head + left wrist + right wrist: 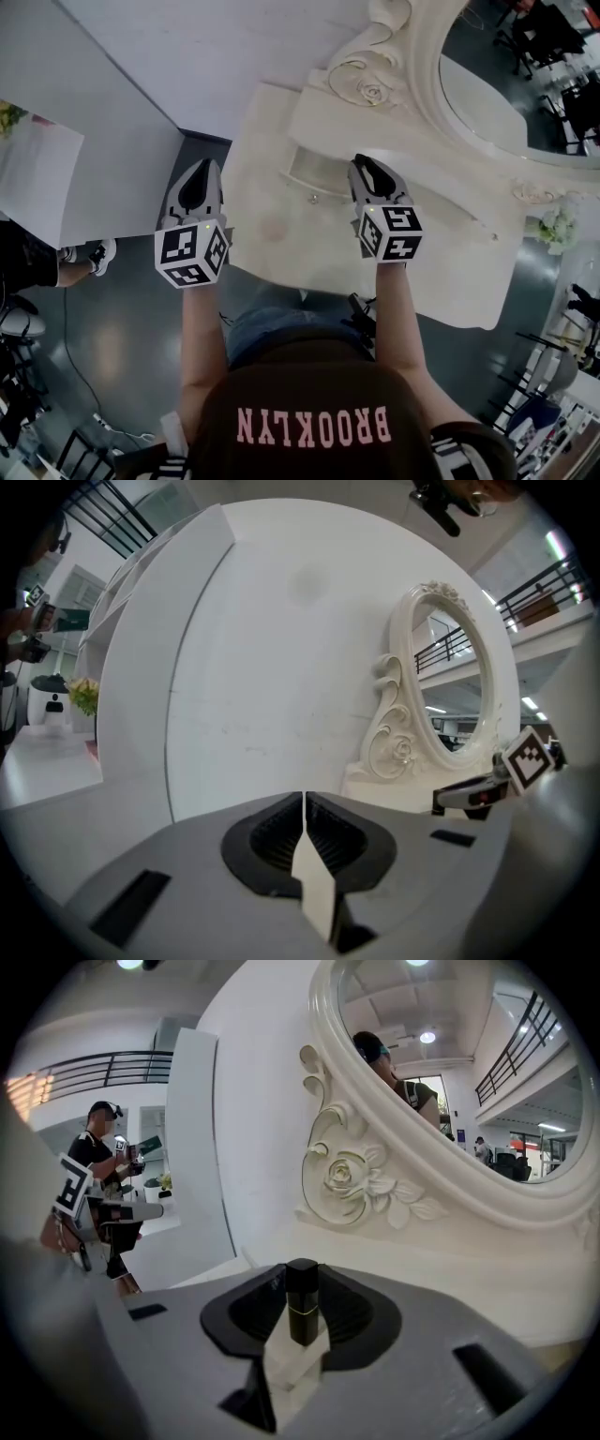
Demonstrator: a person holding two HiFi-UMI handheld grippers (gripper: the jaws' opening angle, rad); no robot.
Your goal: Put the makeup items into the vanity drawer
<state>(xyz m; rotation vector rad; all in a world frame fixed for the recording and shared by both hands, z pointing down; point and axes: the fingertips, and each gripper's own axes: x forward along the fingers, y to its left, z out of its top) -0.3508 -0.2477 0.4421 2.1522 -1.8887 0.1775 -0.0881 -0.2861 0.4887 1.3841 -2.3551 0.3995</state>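
Note:
A black lipstick tube (301, 1302) with a thin gold band stands upright between the jaws of my right gripper (302, 1309), which is shut on it. In the head view the right gripper (368, 169) hangs over the cream vanity table (267, 220), close to a small drawer front with a knob (313, 199) below the carved oval mirror (497, 94). My left gripper (199, 176) is off the table's left edge, over the grey floor. Its jaws (304, 803) are shut together with nothing between them.
A white partition wall (122, 141) runs along the left of the vanity. A bunch of flowers (555, 228) sits at the table's right end. A person's legs and shoe (89, 258) show at the left, and chairs (553, 375) stand at the lower right.

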